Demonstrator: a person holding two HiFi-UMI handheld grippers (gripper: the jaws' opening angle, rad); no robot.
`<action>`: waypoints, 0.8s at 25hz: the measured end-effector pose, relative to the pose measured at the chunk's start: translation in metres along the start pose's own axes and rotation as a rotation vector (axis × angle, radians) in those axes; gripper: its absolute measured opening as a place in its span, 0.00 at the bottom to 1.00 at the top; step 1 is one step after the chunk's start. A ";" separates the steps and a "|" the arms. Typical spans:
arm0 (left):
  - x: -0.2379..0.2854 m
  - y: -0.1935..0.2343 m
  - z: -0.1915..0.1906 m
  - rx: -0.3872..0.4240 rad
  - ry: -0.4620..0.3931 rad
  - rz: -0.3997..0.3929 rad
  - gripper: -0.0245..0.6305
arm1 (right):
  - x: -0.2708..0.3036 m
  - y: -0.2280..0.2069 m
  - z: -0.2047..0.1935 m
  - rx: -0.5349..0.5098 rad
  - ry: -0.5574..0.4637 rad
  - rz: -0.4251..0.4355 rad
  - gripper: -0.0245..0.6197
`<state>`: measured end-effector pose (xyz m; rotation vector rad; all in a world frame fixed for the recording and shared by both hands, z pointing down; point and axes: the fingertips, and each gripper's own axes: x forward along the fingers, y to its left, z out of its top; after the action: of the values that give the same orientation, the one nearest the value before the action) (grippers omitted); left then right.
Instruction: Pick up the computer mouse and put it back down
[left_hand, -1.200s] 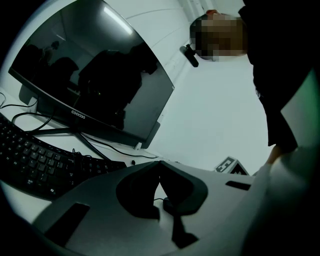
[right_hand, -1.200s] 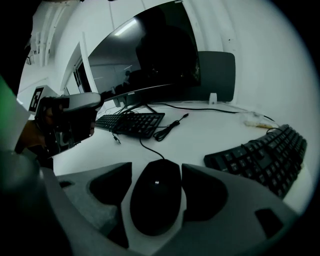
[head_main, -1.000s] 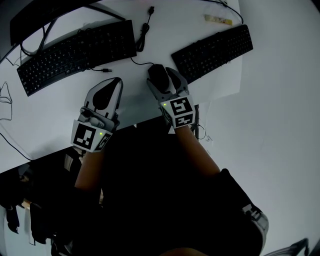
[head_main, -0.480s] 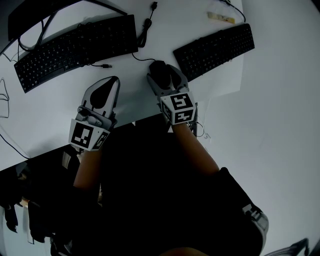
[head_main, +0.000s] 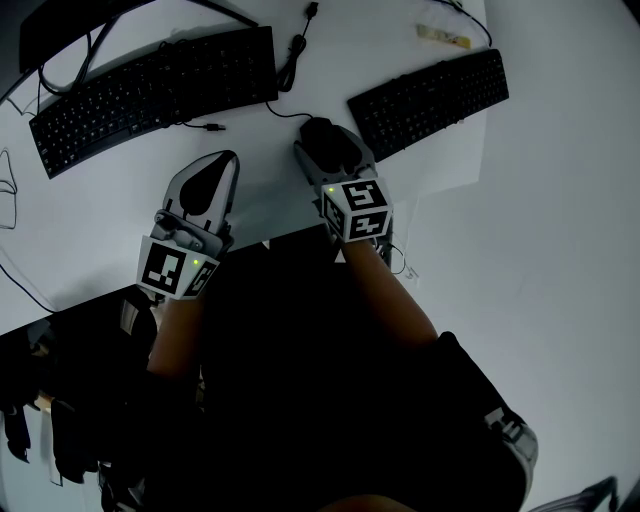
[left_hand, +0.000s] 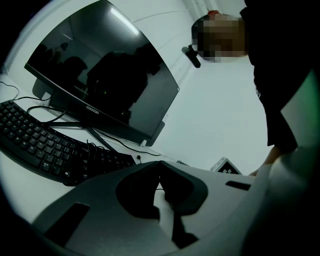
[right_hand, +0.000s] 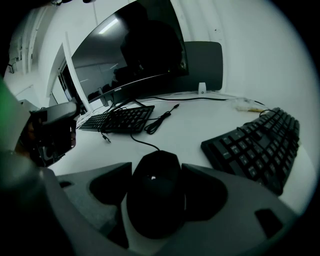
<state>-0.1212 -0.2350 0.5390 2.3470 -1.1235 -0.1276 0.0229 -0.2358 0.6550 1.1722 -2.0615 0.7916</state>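
Right gripper (right_hand: 156, 175) jaws pressed on both sides of smooth, round black computer mouse (right_hand: 154, 200) (thin cord runs off front). Left gripper (left_hand: 160, 164) jaw tips together, nothing inside. Mouse near front edge of flat white desk (head_main: 100, 230). Bumpy black keyboard (head_main: 430, 100) just beside, on right. Bare desk on left.

on the table (head_main: 90, 210), the mouse (head_main: 318, 136) sits between the right gripper (head_main: 324, 150) jaws. left keyboard (head_main: 150, 95) at its ten o'clock, right keyboard (head_main: 430, 100) at two, left gripper (head_main: 222, 165) at eight.
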 end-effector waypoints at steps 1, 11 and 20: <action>0.000 0.000 0.000 0.000 -0.002 0.001 0.03 | 0.000 0.000 0.000 0.002 -0.003 0.001 0.50; -0.006 -0.013 0.016 0.040 -0.017 -0.005 0.03 | -0.011 0.000 0.010 0.018 -0.063 0.069 0.50; -0.014 -0.019 0.059 0.102 -0.074 0.065 0.03 | -0.068 0.004 0.068 0.006 -0.267 0.162 0.50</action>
<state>-0.1353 -0.2395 0.4770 2.4086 -1.2682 -0.1374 0.0313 -0.2510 0.5606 1.1779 -2.3988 0.7489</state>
